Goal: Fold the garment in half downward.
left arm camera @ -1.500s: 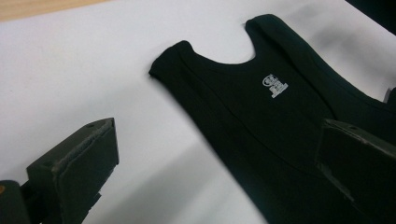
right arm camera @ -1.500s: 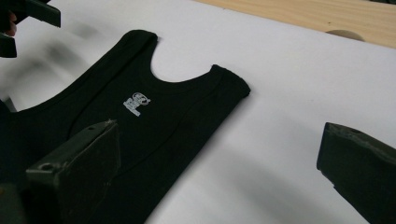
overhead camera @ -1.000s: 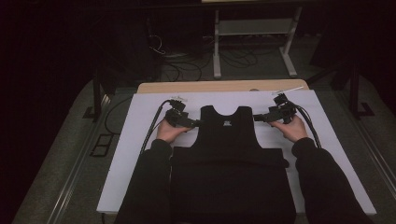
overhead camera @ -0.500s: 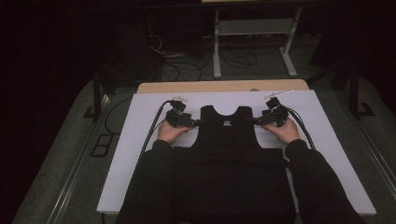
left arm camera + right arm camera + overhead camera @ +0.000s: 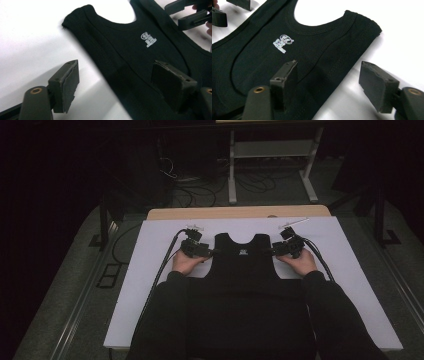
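Black vest [image 5: 243,265] spread flat on the white surface [image 5: 150,270], neck away from the person, ready for folding. Left gripper [image 5: 209,253] and right gripper [image 5: 274,252] poised at the vest's armholes, fingers [image 5: 65,85] released and straddling each hem, presumably to pinch both sides evenly.

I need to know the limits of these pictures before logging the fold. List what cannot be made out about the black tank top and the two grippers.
- Tank top lower half: high view, hidden under the person's dark sleeves and body.
- White logo wording: both gripper views, too small to read.
- Left gripper and right gripper jaw gap: high view, too small; the gripper views show them open, straddling the top's edges.
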Tool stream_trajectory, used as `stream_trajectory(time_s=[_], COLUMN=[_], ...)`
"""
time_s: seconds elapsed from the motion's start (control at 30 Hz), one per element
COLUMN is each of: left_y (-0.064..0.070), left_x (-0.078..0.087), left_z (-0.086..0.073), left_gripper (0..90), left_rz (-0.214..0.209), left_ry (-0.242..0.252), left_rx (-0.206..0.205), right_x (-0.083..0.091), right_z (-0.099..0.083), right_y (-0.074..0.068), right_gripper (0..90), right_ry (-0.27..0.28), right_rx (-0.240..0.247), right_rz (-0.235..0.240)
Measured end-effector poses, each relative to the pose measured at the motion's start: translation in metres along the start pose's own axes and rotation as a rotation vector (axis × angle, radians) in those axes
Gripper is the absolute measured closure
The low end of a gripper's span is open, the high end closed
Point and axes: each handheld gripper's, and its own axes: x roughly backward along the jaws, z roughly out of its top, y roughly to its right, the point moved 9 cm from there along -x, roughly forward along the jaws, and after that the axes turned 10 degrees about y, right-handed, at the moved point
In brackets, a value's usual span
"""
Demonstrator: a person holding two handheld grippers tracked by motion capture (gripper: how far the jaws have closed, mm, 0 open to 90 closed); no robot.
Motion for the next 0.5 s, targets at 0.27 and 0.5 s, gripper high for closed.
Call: stream_trajectory(time_s=[0.27,0.5], left_y=[0.0001,0.0024], left_x=[-0.0018,-0.0055], left_z=[-0.0006,-0.0007], left_gripper=[25.9,36.1], left_rz=[0.002,0.005], left_ry=[0.001,0.009], left_rx=[0.023,0.010], right_x=[-0.0035,-0.0054], right_z=[0.0003,-0.0004], right_y=[-0.0024,-0.0057], right_gripper=[46.7,58.7], right_ry=[0.008,0.010], right_rx=[-0.010,-0.010], right_rz=[-0.001,0.013])
